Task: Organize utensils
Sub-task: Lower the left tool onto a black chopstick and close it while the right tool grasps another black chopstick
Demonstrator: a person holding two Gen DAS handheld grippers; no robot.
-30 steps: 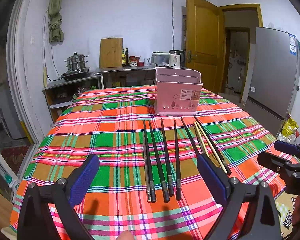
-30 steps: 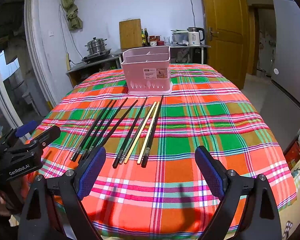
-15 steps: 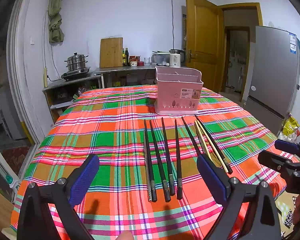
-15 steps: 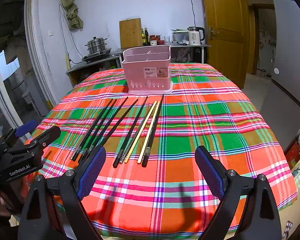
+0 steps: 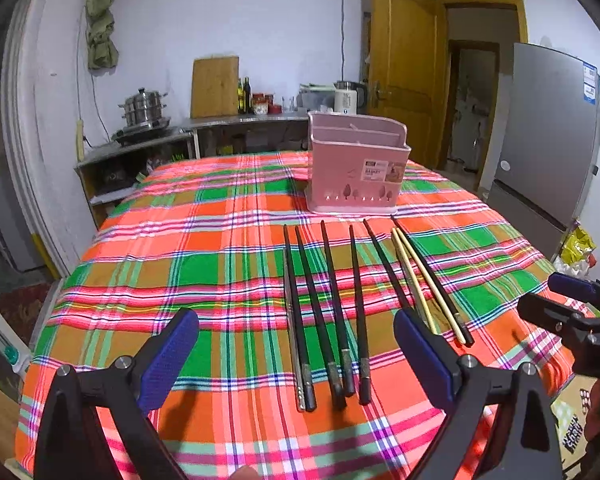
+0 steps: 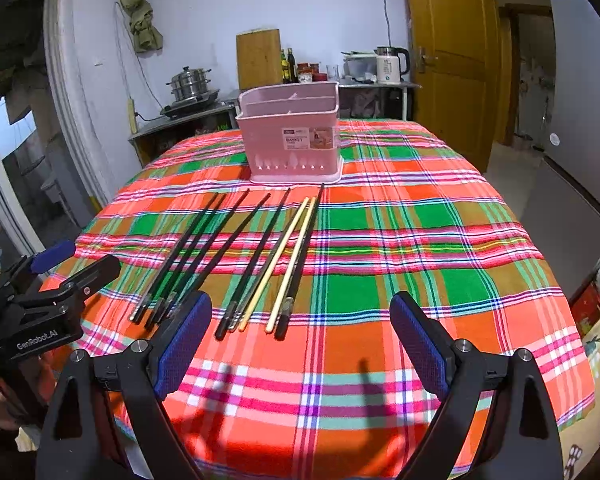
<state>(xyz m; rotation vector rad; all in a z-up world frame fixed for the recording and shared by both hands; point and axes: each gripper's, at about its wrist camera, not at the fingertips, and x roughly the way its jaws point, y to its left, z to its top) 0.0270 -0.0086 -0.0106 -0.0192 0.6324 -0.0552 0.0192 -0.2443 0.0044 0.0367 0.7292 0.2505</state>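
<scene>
Left gripper [image 5: 296,354] jaws wide apart; right gripper [image 6: 300,338] likewise, both empty

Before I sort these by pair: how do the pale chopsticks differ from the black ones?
The pale chopsticks are light, wood-coloured and number only two; the black chopsticks are dark and far more numerous. The pale pair lies close together near the right of the row, while the black ones spread across it, with one on the pale pair's right. All lie flat on the tablecloth, tips towards the pink holder.

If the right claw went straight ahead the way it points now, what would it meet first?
Probably the tablecloth just right of the light wooden chopsticks; the open right claw holds nothing. The pink utensil basket lies farther along. Depth is uncertain.
</scene>
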